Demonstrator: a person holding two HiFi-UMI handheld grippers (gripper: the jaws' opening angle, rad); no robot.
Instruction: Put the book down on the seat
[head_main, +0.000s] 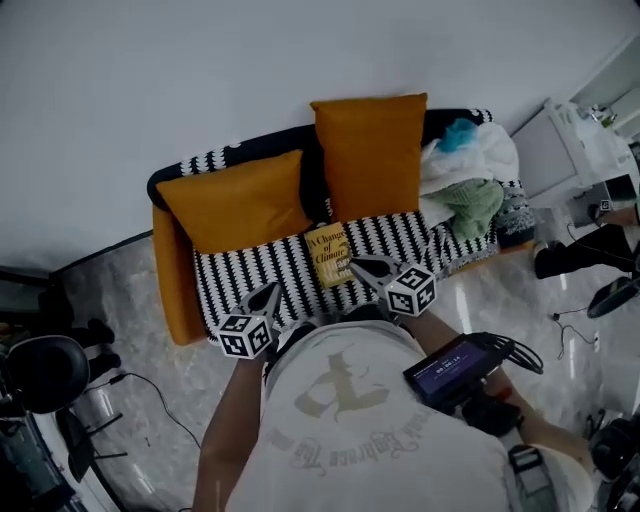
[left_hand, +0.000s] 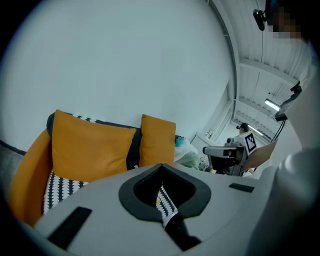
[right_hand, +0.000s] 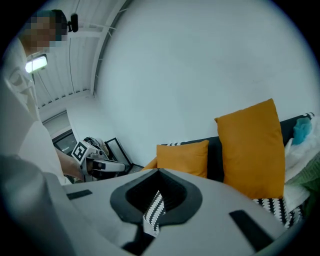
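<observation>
Book (head_main: 328, 255) lies flat on striped seat (head_main: 232, 278), in front of taller orange cushion (head_main: 371, 155). Left gripper (head_main: 265, 297): jaws closed, nothing between them, held over seat's front edge. Right gripper (head_main: 372, 267): jaws also closed and empty, tips just right of book. Clothes pile (head_main: 470, 180) on sofa's right end.

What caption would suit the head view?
Yellow book lies on the striped sofa; left gripper and right gripper, both shut, nearby.
</observation>
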